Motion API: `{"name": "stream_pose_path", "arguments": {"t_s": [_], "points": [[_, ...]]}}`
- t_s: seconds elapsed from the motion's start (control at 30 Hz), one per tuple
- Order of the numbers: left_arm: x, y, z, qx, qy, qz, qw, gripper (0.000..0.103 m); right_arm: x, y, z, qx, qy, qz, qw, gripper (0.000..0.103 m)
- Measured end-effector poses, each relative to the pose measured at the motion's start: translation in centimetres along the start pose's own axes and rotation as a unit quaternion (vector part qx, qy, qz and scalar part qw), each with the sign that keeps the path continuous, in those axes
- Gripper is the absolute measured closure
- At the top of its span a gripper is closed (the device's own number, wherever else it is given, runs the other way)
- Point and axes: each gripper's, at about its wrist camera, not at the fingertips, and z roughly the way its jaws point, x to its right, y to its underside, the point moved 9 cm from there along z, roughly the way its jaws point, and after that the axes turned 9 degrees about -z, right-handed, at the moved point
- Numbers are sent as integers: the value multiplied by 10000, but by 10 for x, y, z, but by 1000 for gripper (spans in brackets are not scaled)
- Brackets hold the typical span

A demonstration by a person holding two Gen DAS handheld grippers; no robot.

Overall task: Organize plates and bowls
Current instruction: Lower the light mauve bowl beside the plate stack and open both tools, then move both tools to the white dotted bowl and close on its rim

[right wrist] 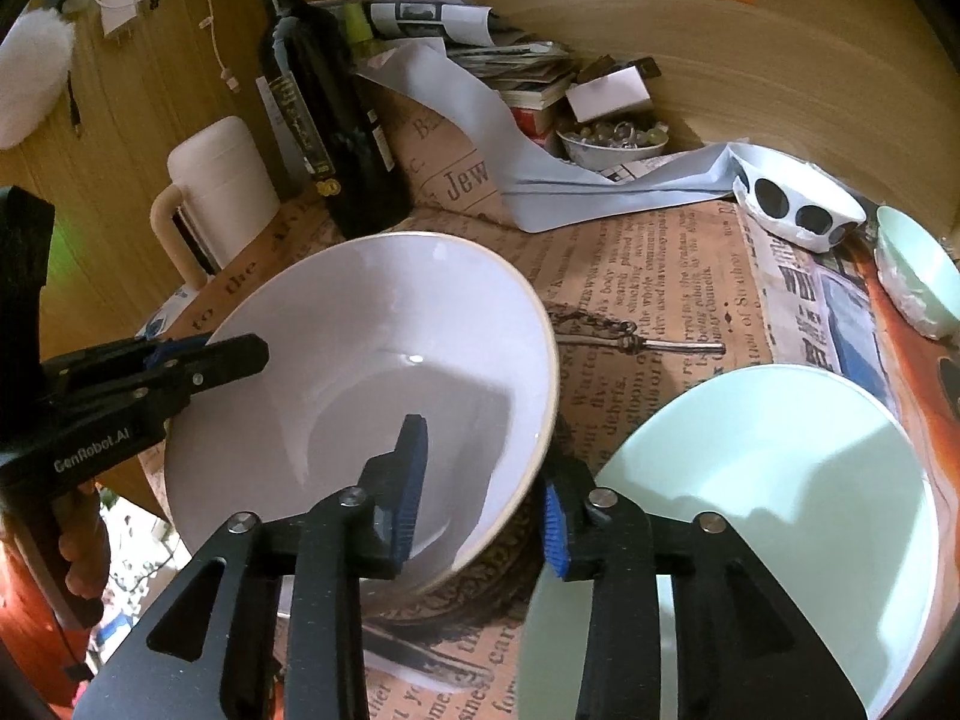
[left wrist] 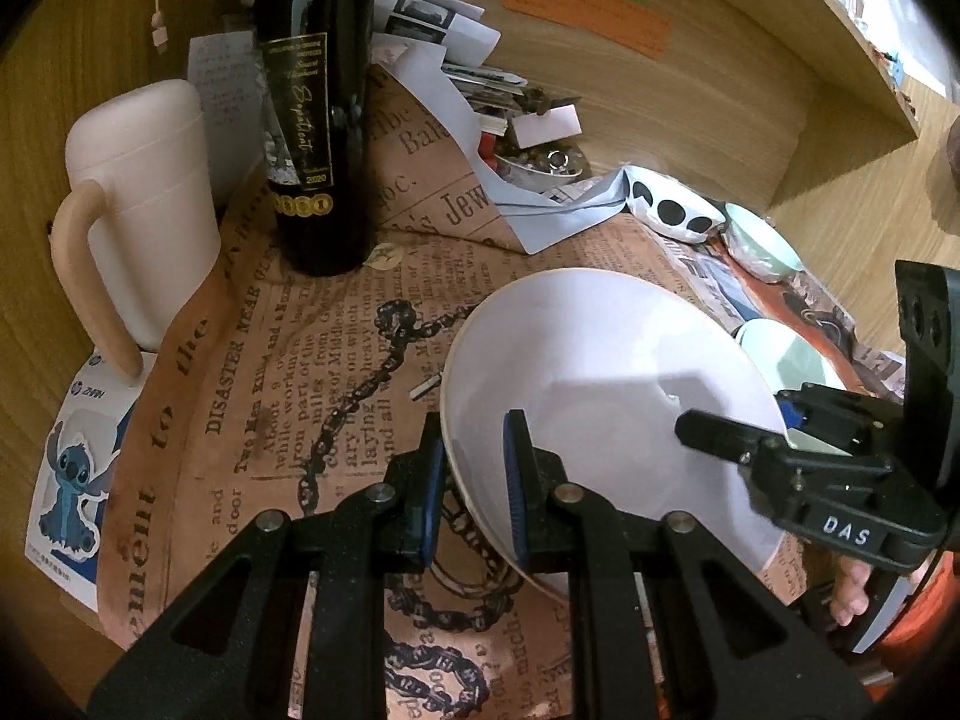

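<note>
A large white bowl [left wrist: 606,372] with a tan rim is held tilted above the newspaper-covered table; it also shows in the right wrist view [right wrist: 360,360]. My left gripper [left wrist: 474,486] straddles its near rim, one pad inside and one outside, with a gap showing. My right gripper [right wrist: 480,492] straddles the opposite rim, also with a gap; it shows in the left wrist view [left wrist: 750,432]. A pale green plate [right wrist: 780,480] lies at the right. A small green bowl [right wrist: 918,276] and a black-spotted white bowl [right wrist: 798,198] sit at the far right.
A dark wine bottle [left wrist: 318,108] and a cream mug [left wrist: 144,210] stand at the back left. A pile of papers [right wrist: 480,120] and a small bowl of beads [right wrist: 612,144] sit at the back, against a wooden wall.
</note>
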Motion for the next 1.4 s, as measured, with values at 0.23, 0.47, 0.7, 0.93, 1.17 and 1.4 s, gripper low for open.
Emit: {"name": "stream_pose_path", "arguments": {"t_s": [0.23,0.47,0.7,0.93,1.17,1.4], "points": [[-3,-5,-6,109,-178,122,9997,70,6,-4,-20,239,22,5,9997,47],[10,-38,-45,755,60,-9,9971,48,41,-25,-83,1073,598,-18,9924,30],[62,-74,-78,1460,338,378,9880,19,88,-37,-122,1462,1024,128,9839,29],[121,-104,-57,1405,569,741,9857,7,142,-44,-140,1644,1287,433,9770,29],[159,-129,12,659,551,764,9934,7,194,-45,-136,1643,1453,735,9729,29],[181,-156,70,323,297,782,9960,7,236,-53,-116,1498,1535,866,9729,29]]}}
